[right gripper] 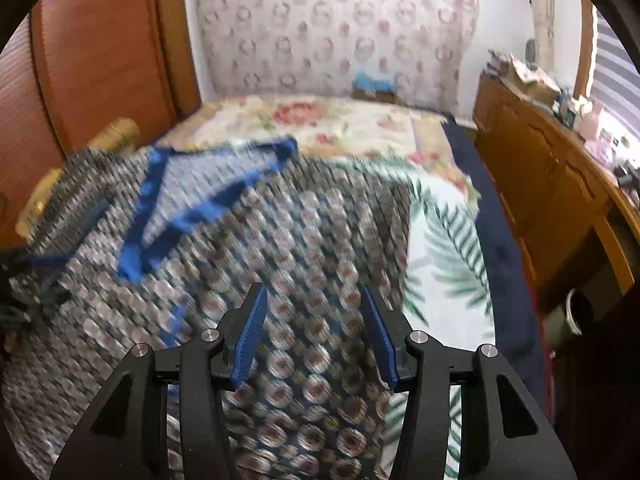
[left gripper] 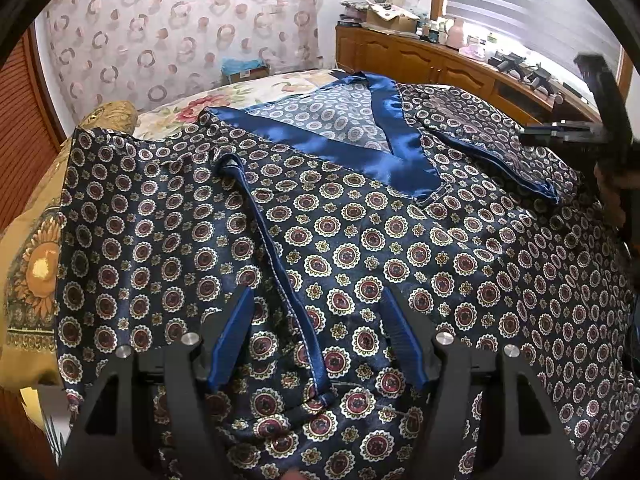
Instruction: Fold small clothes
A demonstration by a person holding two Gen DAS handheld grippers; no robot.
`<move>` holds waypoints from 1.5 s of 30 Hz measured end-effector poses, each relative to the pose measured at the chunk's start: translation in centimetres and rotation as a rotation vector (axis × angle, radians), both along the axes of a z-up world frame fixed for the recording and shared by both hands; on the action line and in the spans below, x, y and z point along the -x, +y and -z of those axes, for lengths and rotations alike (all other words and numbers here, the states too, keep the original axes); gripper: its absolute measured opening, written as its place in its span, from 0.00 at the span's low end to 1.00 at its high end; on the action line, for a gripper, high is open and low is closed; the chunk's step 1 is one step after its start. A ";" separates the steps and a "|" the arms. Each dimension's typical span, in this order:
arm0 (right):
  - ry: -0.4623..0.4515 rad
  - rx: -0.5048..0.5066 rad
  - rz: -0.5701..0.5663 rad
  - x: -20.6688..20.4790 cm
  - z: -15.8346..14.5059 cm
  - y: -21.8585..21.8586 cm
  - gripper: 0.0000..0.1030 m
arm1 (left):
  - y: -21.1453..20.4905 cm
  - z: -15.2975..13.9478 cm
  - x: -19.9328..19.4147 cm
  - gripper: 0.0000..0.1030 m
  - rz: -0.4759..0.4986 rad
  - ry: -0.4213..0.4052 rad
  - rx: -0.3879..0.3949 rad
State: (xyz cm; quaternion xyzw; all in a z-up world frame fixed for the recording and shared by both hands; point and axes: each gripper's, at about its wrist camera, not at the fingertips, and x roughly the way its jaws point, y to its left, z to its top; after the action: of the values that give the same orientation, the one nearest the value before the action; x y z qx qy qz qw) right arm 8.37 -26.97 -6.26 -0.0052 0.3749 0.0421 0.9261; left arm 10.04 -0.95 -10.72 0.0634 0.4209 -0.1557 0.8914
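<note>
A dark navy satin shirt (left gripper: pixel 360 240) with round medallion print and a bright blue V collar (left gripper: pixel 384 148) lies spread on the bed. My left gripper (left gripper: pixel 316 292) is open above its lower front, over a blue-edged seam (left gripper: pixel 276 264). The right sleeve (left gripper: pixel 500 148) lies folded across the shirt's shoulder. In the right wrist view the shirt (right gripper: pixel 260 264) is motion-blurred; my right gripper (right gripper: pixel 314 296) is open and empty above its lower right part. The right gripper also shows in the left wrist view (left gripper: pixel 600 128) at the far right edge.
The bed carries a floral cover (right gripper: pixel 340 124) and a leaf-print sheet (right gripper: pixel 448 248). A yellow sunflower cushion (left gripper: pixel 32 264) lies at the left. A wooden cabinet (left gripper: pixel 432 60) with clutter stands along the right, under a window blind. A patterned curtain (left gripper: pixel 180 28) hangs behind.
</note>
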 end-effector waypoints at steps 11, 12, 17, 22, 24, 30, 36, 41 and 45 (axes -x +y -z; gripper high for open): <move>0.045 0.056 0.003 0.2 3.8 -0.3 0.49 | 0.6 -0.7 0.4 0.64 -0.035 -0.019 0.012; 0.046 0.043 0.006 0.2 3.8 -0.4 0.49 | 0.9 -1.1 0.5 0.64 -0.038 -0.028 0.021; 0.047 0.039 0.005 0.3 3.9 -0.3 0.52 | 3.9 -5.1 1.6 0.64 -0.115 -0.169 0.084; 0.047 0.037 -0.001 0.4 3.8 -0.3 0.54 | 8.5 -8.7 0.5 0.64 -0.258 -0.274 0.097; 0.047 0.037 -0.001 0.4 3.8 -0.3 0.54 | 10.1 -9.4 -0.3 0.64 -0.296 -0.299 0.088; 0.047 0.037 0.000 0.4 3.8 -0.3 0.54 | 14.3 -10.1 -3.0 0.64 -0.384 -0.359 0.014; 0.047 0.037 0.001 0.4 3.8 -0.2 0.55 | 16.3 -8.7 -6.4 0.64 -0.382 -0.276 0.000; 0.047 0.037 0.001 0.4 3.8 -0.3 0.55 | 16.2 -7.5 -8.4 0.63 -0.333 -0.185 0.050; 0.047 0.038 0.002 0.4 3.8 -0.3 0.55 | 15.2 -7.6 -8.7 0.55 -0.261 -0.134 0.099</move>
State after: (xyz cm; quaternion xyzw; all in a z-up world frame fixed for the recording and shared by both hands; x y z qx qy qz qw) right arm 8.02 -27.25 -10.02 -0.0213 0.3973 0.0343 0.9168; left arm 18.76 14.21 -3.14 -0.0257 0.3569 -0.0547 0.9322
